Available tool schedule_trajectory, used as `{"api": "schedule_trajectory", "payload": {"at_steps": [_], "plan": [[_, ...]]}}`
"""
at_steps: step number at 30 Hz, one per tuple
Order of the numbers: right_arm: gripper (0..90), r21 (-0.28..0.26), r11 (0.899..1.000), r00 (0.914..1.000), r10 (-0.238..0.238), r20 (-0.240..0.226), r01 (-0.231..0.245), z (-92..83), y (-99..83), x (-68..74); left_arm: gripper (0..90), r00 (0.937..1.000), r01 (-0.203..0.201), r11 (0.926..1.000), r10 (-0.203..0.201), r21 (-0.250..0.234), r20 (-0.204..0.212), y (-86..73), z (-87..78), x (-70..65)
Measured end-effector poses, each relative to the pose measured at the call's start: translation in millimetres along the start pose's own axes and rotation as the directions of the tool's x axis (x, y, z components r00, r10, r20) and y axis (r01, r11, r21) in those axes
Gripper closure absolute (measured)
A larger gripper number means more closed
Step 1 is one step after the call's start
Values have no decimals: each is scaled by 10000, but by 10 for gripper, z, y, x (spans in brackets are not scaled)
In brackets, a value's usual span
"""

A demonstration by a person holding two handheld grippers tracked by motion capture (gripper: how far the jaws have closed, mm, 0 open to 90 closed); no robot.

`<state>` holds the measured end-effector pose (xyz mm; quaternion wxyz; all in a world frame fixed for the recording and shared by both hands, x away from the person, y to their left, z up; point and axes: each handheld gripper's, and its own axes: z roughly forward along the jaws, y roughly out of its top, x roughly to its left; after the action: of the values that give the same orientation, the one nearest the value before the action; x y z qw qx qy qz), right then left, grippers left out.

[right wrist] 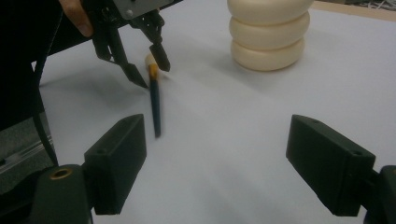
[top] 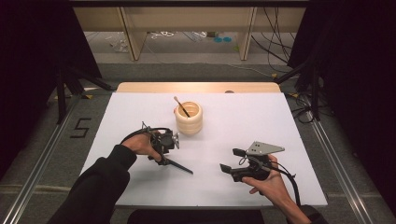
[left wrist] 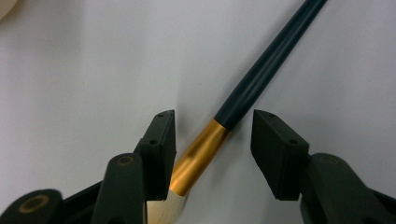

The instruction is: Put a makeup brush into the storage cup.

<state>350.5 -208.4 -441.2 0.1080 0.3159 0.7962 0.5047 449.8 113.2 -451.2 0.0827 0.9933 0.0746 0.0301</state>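
White tabletop holds a cream ribbed ring-stacked pot with one brush standing inside. Left gripper, jaws apart, straddles a dark-handled brush with gold ferrule lying flat, seemingly for pickup. Right gripper waits nearby, jaws wide, empty. Floor marking reads "5".

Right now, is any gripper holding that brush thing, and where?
Not yet. The left gripper is open, its jaws on both sides of the brush's gold band, with a gap on one side. The right gripper is open and empty.
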Motion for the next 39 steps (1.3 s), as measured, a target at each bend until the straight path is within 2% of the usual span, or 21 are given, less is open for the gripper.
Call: {"api": "schedule_trajectory", "payload": {"at_steps": [17,30,37,39], "plan": [[210,66,10000,10000,23,-45,-23,1,-1,1,631,9992,-196,9990,181,412,349,10,57,-6],[210,40,10000,10000,40,-51,-40,5,-2,2,715,9973,-92,9970,36,763,737,1,63,-22],[210,44,10000,10000,29,-57,-29,7,-2,2,725,9973,17,9958,-85,917,733,8,65,-25],[210,-121,9999,9999,33,-98,-34,20,-6,3,732,9973,-4,9954,-66,956,729,12,67,-23]]}}
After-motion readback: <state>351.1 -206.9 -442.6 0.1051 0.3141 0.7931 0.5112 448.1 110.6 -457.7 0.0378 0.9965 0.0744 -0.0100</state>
